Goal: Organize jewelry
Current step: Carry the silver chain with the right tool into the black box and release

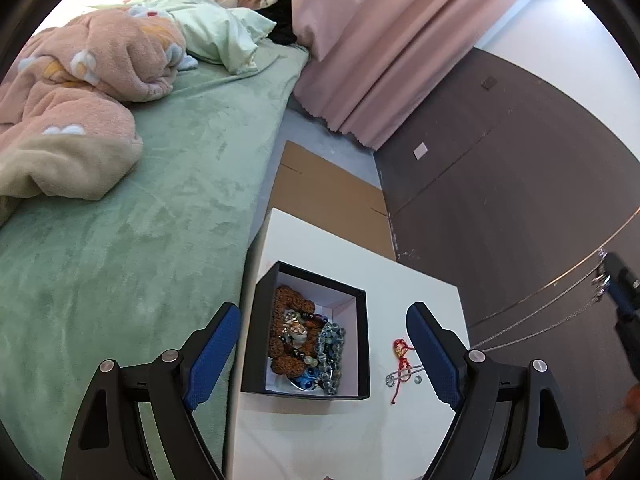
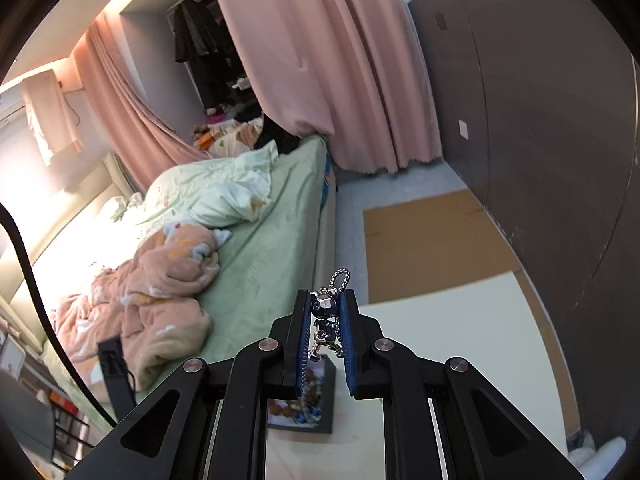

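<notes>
A black jewelry box [image 1: 306, 334] stands on the white table [image 1: 416, 280] and holds several bead bracelets [image 1: 310, 344]. My left gripper [image 1: 324, 336] is open above the box, empty. A red string charm [image 1: 401, 354] and a small silver piece [image 1: 400, 376] lie on the table right of the box. My right gripper [image 2: 326, 304] is shut on a silver necklace pendant [image 2: 325, 308], held high above the table; its chain [image 1: 532, 316] stretches from the right edge down toward the table. The box [image 2: 316, 396] shows below the right gripper.
A bed with a green sheet [image 1: 160, 220] and a heap of pink blankets [image 1: 76, 92] lies left of the table. Pink curtains [image 1: 380, 48] hang behind. A brown cardboard sheet [image 1: 320, 200] lies on the floor beyond the table, next to a dark wall panel [image 1: 500, 160].
</notes>
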{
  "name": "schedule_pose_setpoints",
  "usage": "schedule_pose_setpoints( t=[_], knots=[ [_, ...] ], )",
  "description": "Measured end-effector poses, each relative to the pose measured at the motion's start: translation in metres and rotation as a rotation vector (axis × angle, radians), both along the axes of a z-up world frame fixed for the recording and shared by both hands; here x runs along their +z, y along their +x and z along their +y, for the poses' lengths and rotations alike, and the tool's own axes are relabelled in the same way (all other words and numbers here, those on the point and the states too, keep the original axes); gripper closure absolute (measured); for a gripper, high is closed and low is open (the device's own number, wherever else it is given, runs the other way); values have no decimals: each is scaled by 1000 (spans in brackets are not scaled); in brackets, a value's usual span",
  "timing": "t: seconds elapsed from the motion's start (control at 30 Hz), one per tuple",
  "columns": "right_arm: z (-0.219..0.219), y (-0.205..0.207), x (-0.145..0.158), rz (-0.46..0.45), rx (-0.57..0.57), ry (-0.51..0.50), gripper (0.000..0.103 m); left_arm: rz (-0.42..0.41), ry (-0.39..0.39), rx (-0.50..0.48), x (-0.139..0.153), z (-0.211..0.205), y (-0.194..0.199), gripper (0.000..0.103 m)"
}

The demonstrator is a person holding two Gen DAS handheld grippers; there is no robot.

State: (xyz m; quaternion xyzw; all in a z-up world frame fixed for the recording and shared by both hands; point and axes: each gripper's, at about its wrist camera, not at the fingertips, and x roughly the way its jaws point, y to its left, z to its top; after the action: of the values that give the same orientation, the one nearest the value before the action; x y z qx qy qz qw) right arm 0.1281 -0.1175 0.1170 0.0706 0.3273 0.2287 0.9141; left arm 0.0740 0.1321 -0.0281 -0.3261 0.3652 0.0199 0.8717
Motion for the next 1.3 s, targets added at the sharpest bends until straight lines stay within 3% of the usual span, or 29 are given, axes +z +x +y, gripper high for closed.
schedule_pose_setpoints(
  t=[0.37, 0.6, 1.07, 1.3],
  knots=[
    [45, -19, 58, -102, 34, -14, 88, -23, -17, 34, 4, 17, -11, 17],
    [75, -26, 82, -142, 72, -8, 88, -40, -36, 74, 6, 29, -16, 9],
    [101, 4, 44, -74, 90, -22, 88, -35, -47, 96, 4, 42, -19, 9],
    [97, 27, -5, 88, 133, -5, 85, -20, -49, 104, -1, 42, -13, 9]
  ],
)
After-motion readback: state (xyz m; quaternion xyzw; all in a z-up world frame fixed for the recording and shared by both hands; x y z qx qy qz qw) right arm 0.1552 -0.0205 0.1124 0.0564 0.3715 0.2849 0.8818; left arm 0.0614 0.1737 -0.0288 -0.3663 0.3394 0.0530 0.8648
